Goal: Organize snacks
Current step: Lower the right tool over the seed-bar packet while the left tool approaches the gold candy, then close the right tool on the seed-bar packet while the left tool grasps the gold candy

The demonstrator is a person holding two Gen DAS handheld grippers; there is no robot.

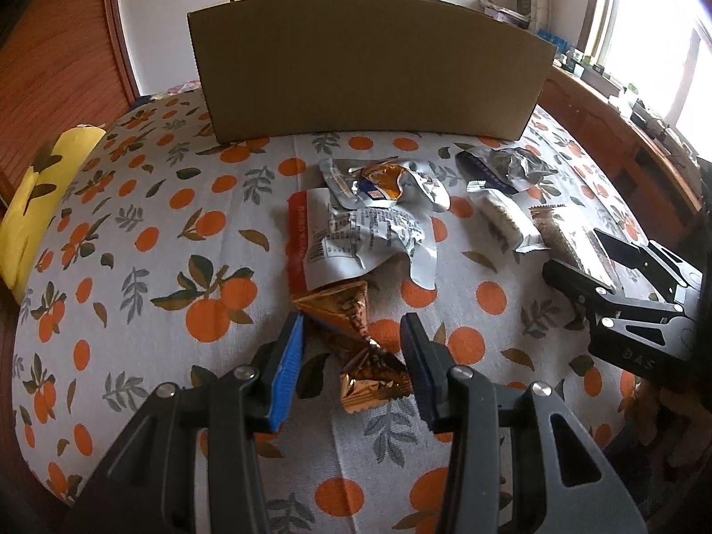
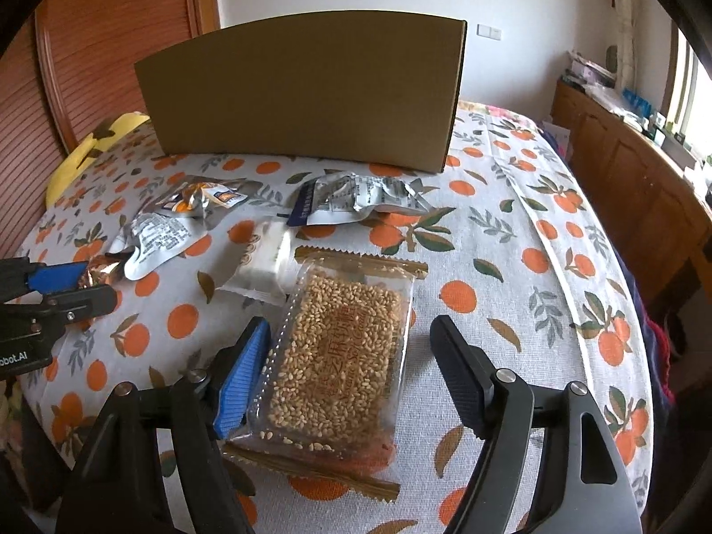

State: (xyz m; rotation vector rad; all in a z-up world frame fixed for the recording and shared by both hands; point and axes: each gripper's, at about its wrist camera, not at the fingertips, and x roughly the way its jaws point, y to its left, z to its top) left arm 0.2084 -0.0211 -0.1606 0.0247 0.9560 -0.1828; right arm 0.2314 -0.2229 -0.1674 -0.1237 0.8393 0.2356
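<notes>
Snacks lie on an orange-print tablecloth (image 1: 133, 240) in front of a cardboard box (image 1: 369, 66). My left gripper (image 1: 353, 356) is open, with its jaws on either side of a bronze foil candy packet (image 1: 356, 338). My right gripper (image 2: 351, 369) is open around a clear packet of sesame cake (image 2: 342, 351); its blue jaw touches the packet's left edge. The same right gripper shows at the right of the left wrist view (image 1: 583, 258). The box also shows in the right wrist view (image 2: 307, 93).
A silver and red bag (image 1: 360, 236), an orange-labelled silver packet (image 1: 382, 182), a dark-edged silver packet (image 1: 503, 164) and a white wrapped bar (image 1: 503, 218) lie between the grippers and the box. A yellow cushion (image 1: 40, 187) lies at the left. A wooden cabinet (image 2: 623, 178) stands at the right.
</notes>
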